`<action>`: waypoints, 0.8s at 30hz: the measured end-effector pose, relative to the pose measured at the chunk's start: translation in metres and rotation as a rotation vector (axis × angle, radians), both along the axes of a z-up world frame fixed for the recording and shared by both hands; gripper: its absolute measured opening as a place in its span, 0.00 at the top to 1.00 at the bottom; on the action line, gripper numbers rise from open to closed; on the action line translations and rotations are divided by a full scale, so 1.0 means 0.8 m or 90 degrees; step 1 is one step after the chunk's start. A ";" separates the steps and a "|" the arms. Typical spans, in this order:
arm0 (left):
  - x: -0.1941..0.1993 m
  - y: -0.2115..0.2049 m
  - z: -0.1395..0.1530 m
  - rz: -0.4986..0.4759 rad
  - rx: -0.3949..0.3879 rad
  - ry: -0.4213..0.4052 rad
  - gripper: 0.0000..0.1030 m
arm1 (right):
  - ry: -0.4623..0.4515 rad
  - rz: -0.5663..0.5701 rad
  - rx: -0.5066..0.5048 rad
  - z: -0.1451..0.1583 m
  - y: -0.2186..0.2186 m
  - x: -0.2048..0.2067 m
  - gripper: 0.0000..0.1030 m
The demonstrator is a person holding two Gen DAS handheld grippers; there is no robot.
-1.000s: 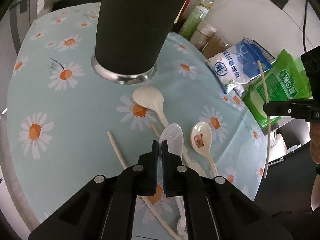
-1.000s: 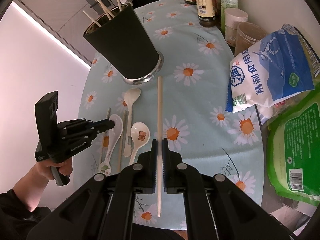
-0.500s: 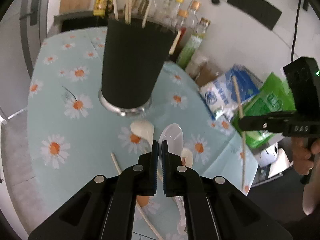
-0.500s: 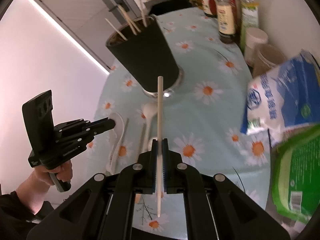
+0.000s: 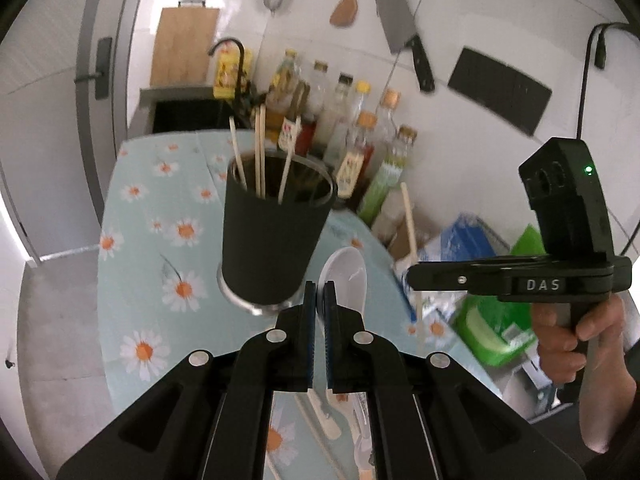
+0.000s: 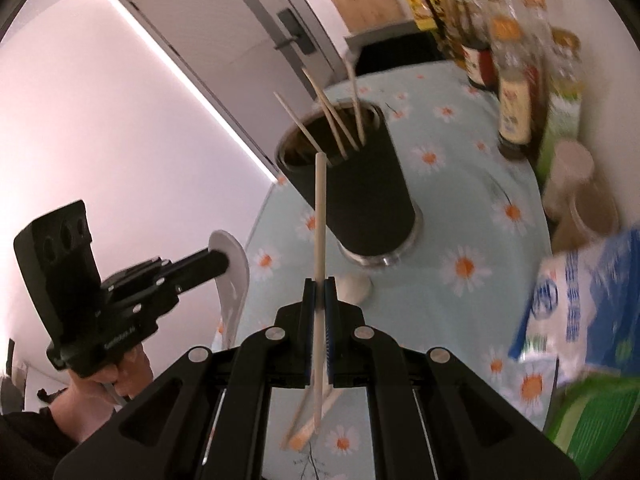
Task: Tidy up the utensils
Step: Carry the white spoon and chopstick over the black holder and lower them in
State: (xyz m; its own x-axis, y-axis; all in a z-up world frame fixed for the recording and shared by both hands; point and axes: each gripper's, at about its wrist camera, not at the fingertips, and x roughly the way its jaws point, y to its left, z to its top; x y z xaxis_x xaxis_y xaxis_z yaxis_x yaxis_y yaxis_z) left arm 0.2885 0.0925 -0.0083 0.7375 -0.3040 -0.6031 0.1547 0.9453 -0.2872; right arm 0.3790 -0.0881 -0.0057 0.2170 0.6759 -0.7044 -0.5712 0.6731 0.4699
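A black utensil cup (image 5: 276,232) (image 6: 356,196) with several chopsticks in it stands on the daisy tablecloth (image 5: 132,248). My left gripper (image 5: 319,292) is shut on a white plastic spoon (image 5: 346,276), held in the air just right of the cup; the spoon (image 6: 234,276) and that gripper (image 6: 224,264) also show at the left of the right wrist view. My right gripper (image 6: 319,284) is shut on a single pale chopstick (image 6: 320,240), its tip up near the cup's rim. In the left wrist view that gripper (image 5: 412,278) holds the chopstick (image 5: 410,228) upright, right of the cup.
Another white spoon (image 6: 354,286) and loose chopsticks (image 6: 308,424) lie on the cloth below my grippers. Several sauce bottles (image 5: 352,140) line the back wall. A blue-white salt bag (image 6: 576,304) and a green bag (image 5: 496,320) sit at the right edge.
Both grippers rose off the table with their loads. The spoon left the cloth and now hangs beside the cup; the chopstick tip came up level with the cup's rim.
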 end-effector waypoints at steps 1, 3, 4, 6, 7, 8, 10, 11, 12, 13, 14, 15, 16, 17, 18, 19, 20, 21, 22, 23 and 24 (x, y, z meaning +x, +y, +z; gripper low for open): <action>0.000 -0.001 0.004 0.007 0.000 -0.006 0.98 | -0.011 0.002 0.010 0.005 0.002 0.005 0.94; 0.002 0.000 0.015 0.024 0.000 -0.027 0.97 | -0.029 0.001 0.023 0.016 0.003 0.012 0.94; 0.003 -0.001 0.021 0.033 0.003 -0.036 0.97 | -0.036 0.000 0.032 0.020 0.003 0.016 0.94; 0.005 -0.001 0.029 0.045 0.008 -0.049 0.98 | -0.038 -0.002 0.052 0.028 0.003 0.025 0.94; 0.007 -0.001 0.033 0.054 0.012 -0.057 0.98 | -0.039 -0.002 0.058 0.030 0.003 0.028 0.94; 0.008 -0.002 0.036 0.060 0.014 -0.062 0.98 | -0.042 -0.003 0.067 0.033 0.004 0.034 0.94; 0.015 -0.001 0.042 0.070 0.011 -0.073 0.97 | -0.060 -0.009 0.075 0.041 0.006 0.043 0.94; 0.016 -0.002 0.045 0.074 0.014 -0.078 0.98 | -0.074 -0.008 0.074 0.045 0.008 0.046 0.94; 0.018 -0.002 0.047 0.080 0.017 -0.083 0.98 | -0.090 -0.007 0.072 0.050 0.010 0.047 0.94; 0.023 -0.001 0.051 0.088 0.020 -0.091 0.98 | -0.102 -0.006 0.071 0.054 0.012 0.049 0.94; 0.025 0.000 0.053 0.091 0.019 -0.095 0.98 | -0.108 -0.001 0.077 0.058 0.014 0.053 0.94; 0.028 0.001 0.056 0.096 0.018 -0.101 0.98 | -0.110 0.003 0.084 0.061 0.015 0.056 0.94; 0.032 0.001 0.059 0.103 0.023 -0.108 0.98 | -0.117 0.007 0.089 0.065 0.018 0.060 0.94; 0.036 0.002 0.061 0.110 0.028 -0.110 0.98 | -0.126 0.009 0.091 0.069 0.020 0.064 0.94; 0.040 0.004 0.063 0.116 0.029 -0.112 0.98 | -0.135 0.009 0.093 0.072 0.022 0.067 0.94; 0.044 0.006 0.066 0.120 0.027 -0.116 0.98 | -0.144 0.008 0.099 0.076 0.023 0.070 0.94; 0.048 0.007 0.068 0.127 0.030 -0.121 0.98 | -0.150 0.008 0.104 0.078 0.024 0.073 0.94; 0.051 0.007 0.070 0.133 0.036 -0.126 0.98 | -0.156 0.008 0.111 0.081 0.025 0.077 0.94; 0.056 0.010 0.072 0.138 0.039 -0.128 0.98 | -0.159 0.004 0.115 0.083 0.025 0.080 0.94; 0.061 0.013 0.073 0.142 0.031 -0.128 0.98 | -0.161 -0.005 0.122 0.086 0.025 0.087 0.94; 0.063 0.016 0.075 0.146 0.027 -0.130 0.98 | -0.162 -0.008 0.128 0.090 0.025 0.091 0.94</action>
State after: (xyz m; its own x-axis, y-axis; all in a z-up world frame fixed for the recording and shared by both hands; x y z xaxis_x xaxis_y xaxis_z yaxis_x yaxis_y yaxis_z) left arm 0.3391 0.1057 0.0517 0.8910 -0.0932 -0.4443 -0.0136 0.9728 -0.2314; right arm 0.4514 -0.0677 0.0659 0.3778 0.7919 -0.4798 -0.6793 0.5891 0.4375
